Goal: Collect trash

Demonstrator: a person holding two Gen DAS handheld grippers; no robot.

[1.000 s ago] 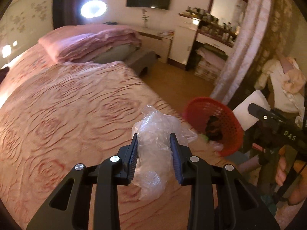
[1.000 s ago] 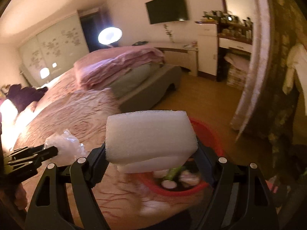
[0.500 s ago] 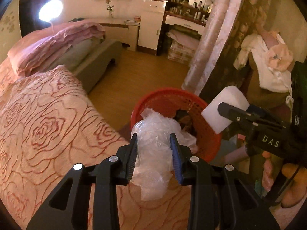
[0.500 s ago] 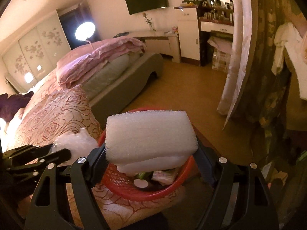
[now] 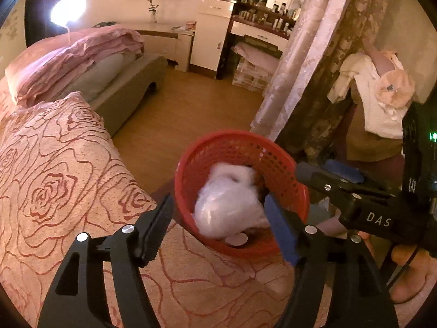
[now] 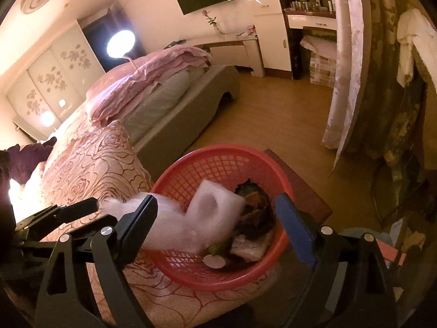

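Observation:
A red mesh basket [image 5: 245,139] [image 6: 218,151] rests on the corner of the bed. My left gripper [image 5: 218,227] hangs over its near rim with the jaws opening. A crumpled clear plastic bag [image 5: 229,205] [image 6: 164,229] is blurred, loose and dropping into the basket beyond the pads. My right gripper [image 6: 218,224] is over the basket too, its jaws opening. A white foam block [image 6: 215,207] tumbles free into the basket. Each gripper shows in the other's view: right gripper [image 5: 314,172], left gripper [image 6: 90,210].
The basket also holds dark scraps [image 6: 256,213], a white disc [image 6: 215,261] and a green bit. A rose-patterned bedspread [image 5: 54,191] lies under it, with a folded pink quilt [image 5: 73,57] behind. Wooden floor [image 5: 191,109], curtain [image 5: 300,54] and hanging clothes [image 5: 379,95] stand to the right.
Both grippers swung from over the bed to above the basket, then opened. The plastic bag left the left jaws and the foam block left the right jaws; both now fall into the basket.

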